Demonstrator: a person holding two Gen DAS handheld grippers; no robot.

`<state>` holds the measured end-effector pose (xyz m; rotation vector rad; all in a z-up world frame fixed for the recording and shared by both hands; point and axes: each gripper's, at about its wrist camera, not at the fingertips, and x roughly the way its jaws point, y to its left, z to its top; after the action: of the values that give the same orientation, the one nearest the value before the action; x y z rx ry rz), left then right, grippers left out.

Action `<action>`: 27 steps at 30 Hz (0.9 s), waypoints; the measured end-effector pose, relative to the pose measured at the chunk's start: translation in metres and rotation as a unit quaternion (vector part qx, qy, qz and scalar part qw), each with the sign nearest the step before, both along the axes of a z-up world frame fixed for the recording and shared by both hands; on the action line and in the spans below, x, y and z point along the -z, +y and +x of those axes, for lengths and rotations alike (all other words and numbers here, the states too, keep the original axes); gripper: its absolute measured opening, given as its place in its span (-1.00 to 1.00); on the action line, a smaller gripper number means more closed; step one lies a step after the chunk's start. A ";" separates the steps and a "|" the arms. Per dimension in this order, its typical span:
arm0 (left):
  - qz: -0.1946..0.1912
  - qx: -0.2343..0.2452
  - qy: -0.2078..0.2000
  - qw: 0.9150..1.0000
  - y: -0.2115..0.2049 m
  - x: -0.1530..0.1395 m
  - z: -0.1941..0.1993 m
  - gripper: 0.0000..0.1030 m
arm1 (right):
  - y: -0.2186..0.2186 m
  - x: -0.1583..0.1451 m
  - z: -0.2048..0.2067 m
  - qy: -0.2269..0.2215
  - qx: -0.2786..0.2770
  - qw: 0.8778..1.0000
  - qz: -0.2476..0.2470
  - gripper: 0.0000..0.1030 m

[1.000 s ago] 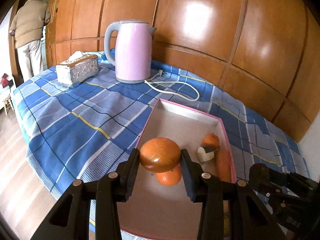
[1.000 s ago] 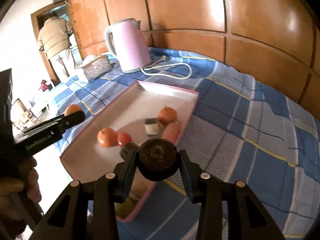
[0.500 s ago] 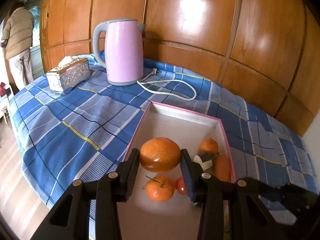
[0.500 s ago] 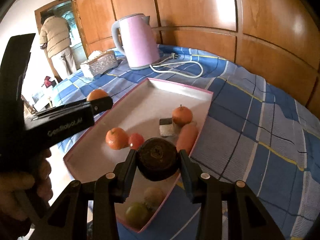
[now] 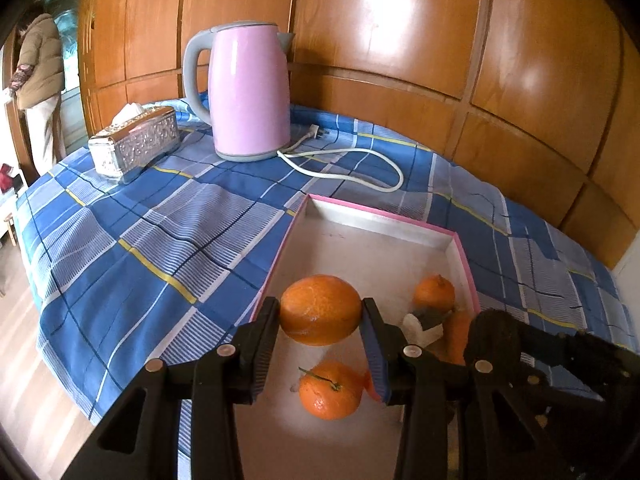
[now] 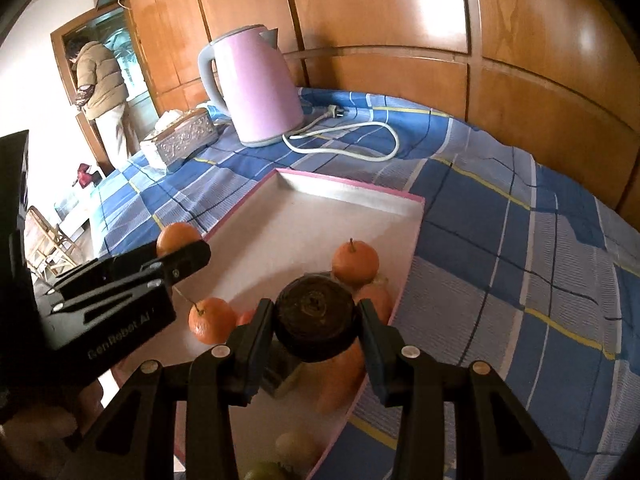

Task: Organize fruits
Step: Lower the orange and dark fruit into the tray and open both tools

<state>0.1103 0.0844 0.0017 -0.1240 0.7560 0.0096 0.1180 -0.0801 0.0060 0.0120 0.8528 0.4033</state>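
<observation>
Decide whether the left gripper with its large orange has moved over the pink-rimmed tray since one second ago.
Yes. The left gripper with the large orange has advanced along the pink-rimmed tray towards the pink kettle.

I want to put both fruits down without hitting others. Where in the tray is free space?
The far half of the tray, up to its back wall, is bare. So is the strip along its left rim beside the stemmed orange. The near right corner is crowded: a small orange and other pieces.

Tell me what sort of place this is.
Probably a lived-in home room, perhaps a bedroom or dining area: glossy wooden wall panels, a blue checked cloth over the table, and on it a pink electric kettle and a silver embossed tissue box.
</observation>
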 end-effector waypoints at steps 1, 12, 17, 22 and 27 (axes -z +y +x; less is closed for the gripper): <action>-0.002 0.000 0.002 1.000 0.000 0.001 0.001 -0.20 | 0.000 0.000 0.002 0.001 0.002 1.000 0.001 -0.18; -0.011 -0.001 0.015 1.000 0.005 0.005 0.014 -0.20 | -0.001 0.013 0.006 0.027 0.013 0.999 0.018 -0.18; -0.034 0.004 0.028 0.999 0.009 0.006 0.025 -0.20 | -0.002 0.015 -0.003 0.024 0.012 0.999 0.018 -0.18; -0.040 0.015 0.033 0.999 0.010 0.004 0.034 -0.20 | -0.007 0.010 0.002 0.023 0.023 0.999 0.030 -0.18; -0.035 0.024 0.049 0.998 0.007 0.011 0.040 -0.19 | 0.000 0.018 0.014 0.046 0.003 0.998 0.032 -0.17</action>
<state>0.1506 0.0910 -0.0089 -0.1736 0.8582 -0.0568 0.1323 -0.0797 -0.0123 0.0931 0.9294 0.4273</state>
